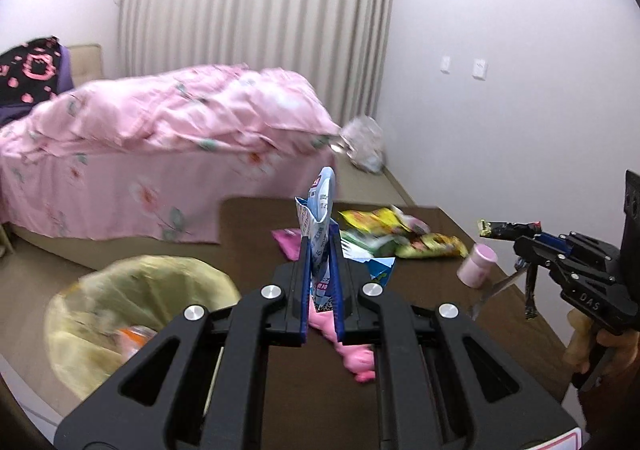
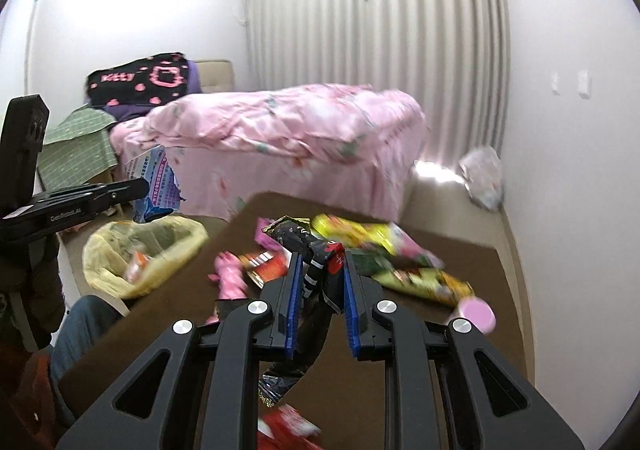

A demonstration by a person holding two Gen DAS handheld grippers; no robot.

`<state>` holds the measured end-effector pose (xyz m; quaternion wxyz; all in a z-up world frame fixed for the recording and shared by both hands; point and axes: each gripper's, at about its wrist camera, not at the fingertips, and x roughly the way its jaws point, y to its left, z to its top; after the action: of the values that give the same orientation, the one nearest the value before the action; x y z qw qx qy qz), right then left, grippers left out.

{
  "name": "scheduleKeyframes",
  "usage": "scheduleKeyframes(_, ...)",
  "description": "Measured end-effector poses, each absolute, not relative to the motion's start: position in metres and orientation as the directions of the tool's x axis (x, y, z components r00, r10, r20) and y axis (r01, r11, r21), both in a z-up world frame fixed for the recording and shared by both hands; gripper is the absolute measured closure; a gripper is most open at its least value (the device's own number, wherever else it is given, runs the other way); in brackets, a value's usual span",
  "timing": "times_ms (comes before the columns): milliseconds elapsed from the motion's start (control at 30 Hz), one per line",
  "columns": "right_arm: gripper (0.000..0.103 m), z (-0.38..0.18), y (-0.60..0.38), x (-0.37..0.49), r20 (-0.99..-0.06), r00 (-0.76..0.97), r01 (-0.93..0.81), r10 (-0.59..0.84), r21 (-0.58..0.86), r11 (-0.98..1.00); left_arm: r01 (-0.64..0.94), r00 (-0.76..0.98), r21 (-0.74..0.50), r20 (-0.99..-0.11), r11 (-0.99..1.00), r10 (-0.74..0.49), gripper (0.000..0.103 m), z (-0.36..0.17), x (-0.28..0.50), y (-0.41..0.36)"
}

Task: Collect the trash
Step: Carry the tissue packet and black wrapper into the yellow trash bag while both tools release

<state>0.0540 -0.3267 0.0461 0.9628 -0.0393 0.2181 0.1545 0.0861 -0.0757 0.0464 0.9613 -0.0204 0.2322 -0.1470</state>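
Carry each wrapper fully over the rim before letting go; the yellow-lined trash bin (image 1: 132, 314), at eight o'clock off the brown table (image 1: 304, 402), already holds scraps; left gripper (image 1: 320, 250) pinches a blue-white packet (image 1: 320, 217); right gripper (image 2: 320, 274), at three o'clock, pinches a black wrapper (image 2: 316, 262).

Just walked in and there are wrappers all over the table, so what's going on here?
A person is clearing trash off the brown table with a grasping tool in each hand. The left tool is shut on a blue and white wrapper, held up beside the bin with the yellow bag. The right tool is shut on a black wrapper over the table. Yellow snack bags, pink wrappers and a small pink cup still lie on the table.
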Motion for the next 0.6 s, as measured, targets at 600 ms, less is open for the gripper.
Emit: scheduleKeyframes(600,0.084,0.075,-0.201,0.111,-0.442,0.735,-0.546,0.514,0.065,0.836,-0.083,0.916,-0.18,-0.4,0.98,0.004,0.094,0.046,0.062,0.071)
